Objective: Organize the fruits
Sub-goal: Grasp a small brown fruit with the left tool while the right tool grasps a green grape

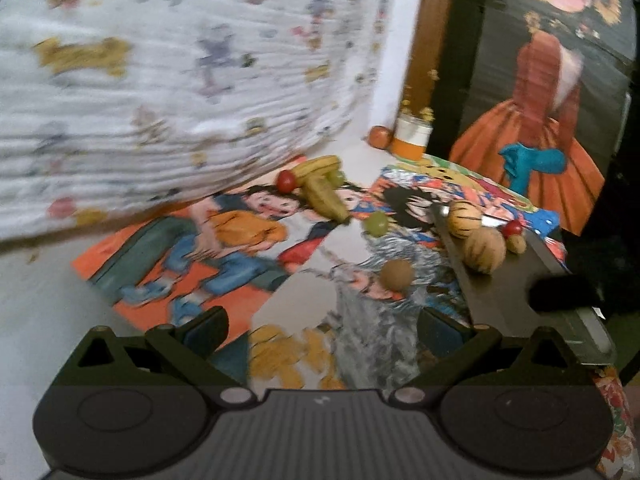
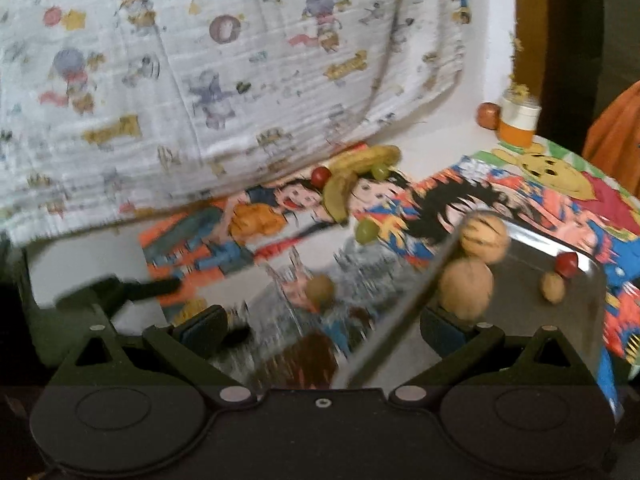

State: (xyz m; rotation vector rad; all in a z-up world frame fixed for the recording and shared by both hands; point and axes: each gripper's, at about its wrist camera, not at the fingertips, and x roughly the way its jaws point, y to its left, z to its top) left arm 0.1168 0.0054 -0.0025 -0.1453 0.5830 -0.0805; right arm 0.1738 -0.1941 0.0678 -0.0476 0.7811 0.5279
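Note:
A metal tray [image 2: 532,320] at the right holds two striped tan melons [image 2: 484,238], a red cherry tomato [image 2: 567,263] and a small brown nut [image 2: 553,287]. On the cartoon mats lie two bananas [image 2: 352,176], a red fruit [image 2: 320,176], two green grapes [image 2: 366,230] and a brown kiwi [image 2: 320,289]. The same fruits show in the left wrist view: bananas [image 1: 320,184], kiwi [image 1: 396,275], tray [image 1: 520,292]. My left gripper [image 1: 320,326] is open and empty over the mats. My right gripper [image 2: 322,326] is open and empty, straddling the tray's near rim.
A white cartoon-print cloth [image 2: 200,80] hangs at the back left. An orange and white cup [image 2: 518,120] and a brown round object [image 2: 488,115] stand at the back. A dark painting of a woman in orange [image 1: 540,100] leans at the right.

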